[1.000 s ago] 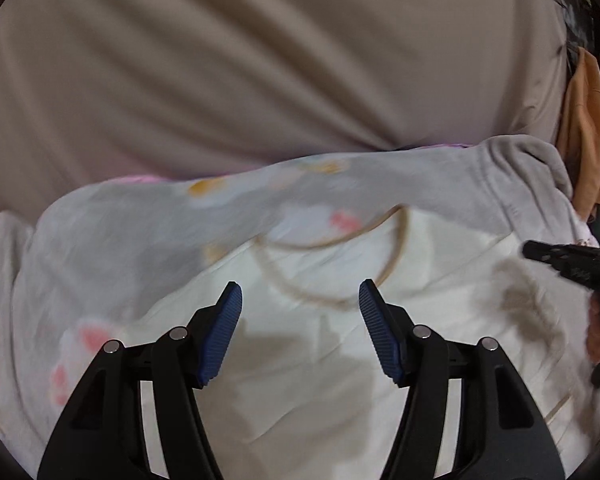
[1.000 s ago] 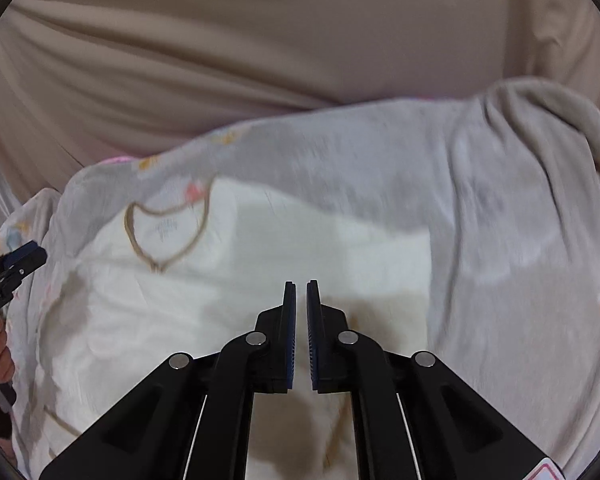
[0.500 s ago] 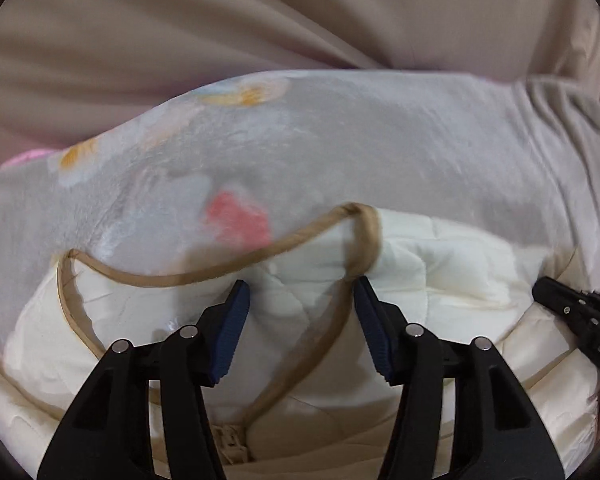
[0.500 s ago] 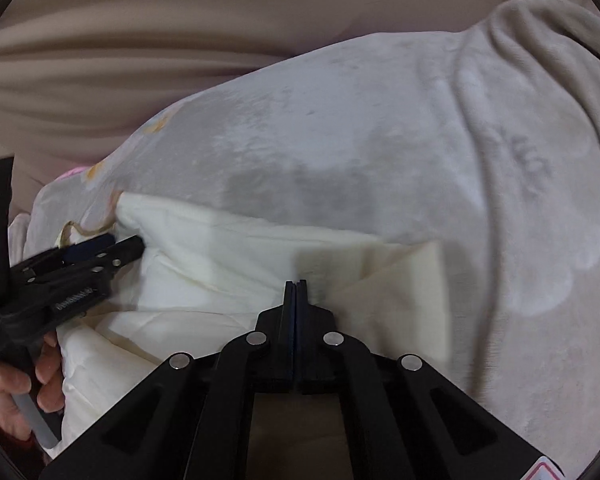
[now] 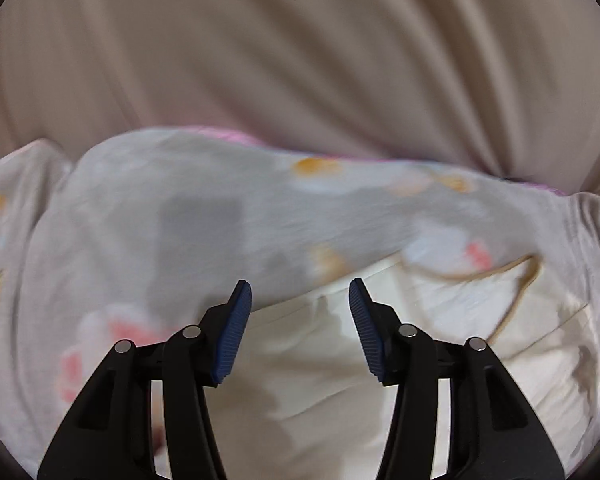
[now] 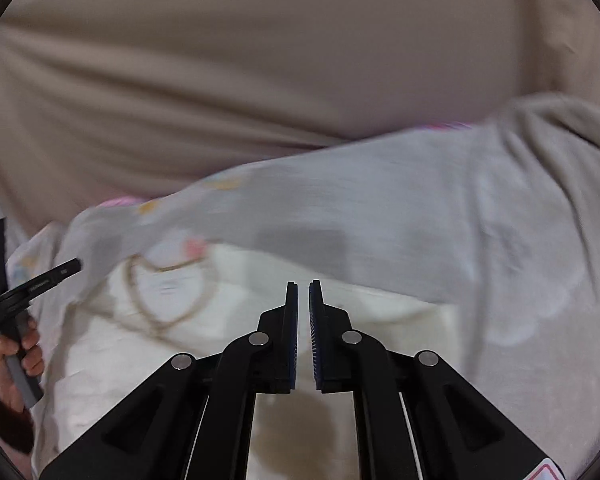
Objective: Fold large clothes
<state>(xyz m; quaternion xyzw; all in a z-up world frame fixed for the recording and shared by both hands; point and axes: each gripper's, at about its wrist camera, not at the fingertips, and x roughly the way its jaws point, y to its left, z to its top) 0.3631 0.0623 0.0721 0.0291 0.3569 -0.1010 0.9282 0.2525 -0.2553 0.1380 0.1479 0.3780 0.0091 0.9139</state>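
A cream garment point(image 5: 380, 380) with tan collar trim point(image 5: 516, 276) lies on a grey printed fleece blanket point(image 5: 180, 208). My left gripper point(image 5: 299, 284) hovers over the garment's left edge where it meets the blanket. Its jaws are closing, still wide apart, with nothing between them. The right wrist view shows the same garment point(image 6: 140, 360) and its collar point(image 6: 160, 308) at lower left. My right gripper point(image 6: 303, 284) is over the garment's far edge. Its jaws are opening, only a thin slit apart, and grip no cloth. A hand point(image 6: 16, 356) holds the left gripper point(image 6: 40, 280) at the far left.
A beige draped fabric point(image 5: 300, 60) fills the background behind the blanket point(image 6: 460, 240). A brownish patch point(image 6: 300, 428) marks the garment under my right gripper. The blanket bunches into folds at the right point(image 6: 560, 128). A pink edge point(image 5: 236, 136) peeks out along the blanket's far side.
The left view has swung left, so the collar went from the centre to the right, and its jaws narrowed. The right jaws, fully shut half a second ago, have parted slightly and pulled back.
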